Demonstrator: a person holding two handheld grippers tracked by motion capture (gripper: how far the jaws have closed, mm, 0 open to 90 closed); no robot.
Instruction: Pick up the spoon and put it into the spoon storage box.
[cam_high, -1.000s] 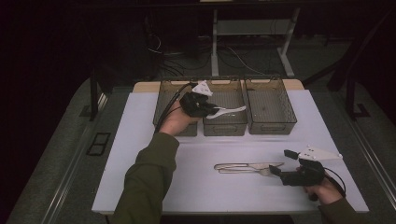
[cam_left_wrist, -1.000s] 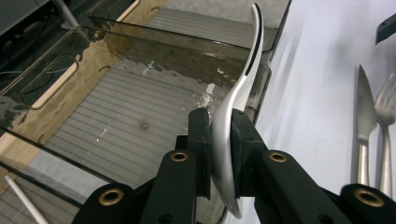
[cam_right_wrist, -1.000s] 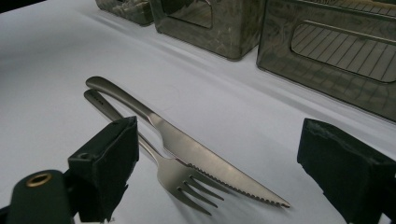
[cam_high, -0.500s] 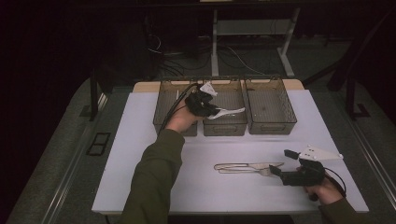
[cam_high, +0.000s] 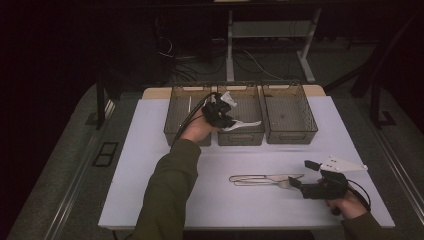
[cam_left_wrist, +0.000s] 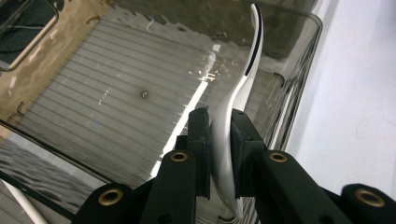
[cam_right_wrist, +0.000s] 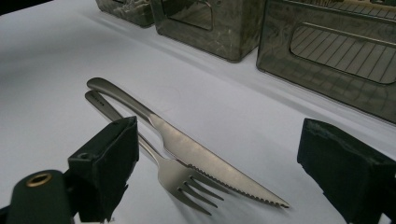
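Spoon (cam_left_wrist: 233, 121) is pinched between the jaws of the left gripper (cam_high: 220, 114) above the middle bin (cam_high: 252, 135), at upper centre of the high view. At lower right, the right gripper (cam_high: 300, 185) is held with jaws spread, beside knife (cam_right_wrist: 196, 154) and fork (cam_right_wrist: 177, 179).

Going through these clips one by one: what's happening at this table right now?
A person is sorting cutlery into three bins. The left hand-held gripper is shut on a spoon, holding it over the middle bin. The right hand-held gripper stands open, low over the white table, near a knife and a fork that lie side by side.
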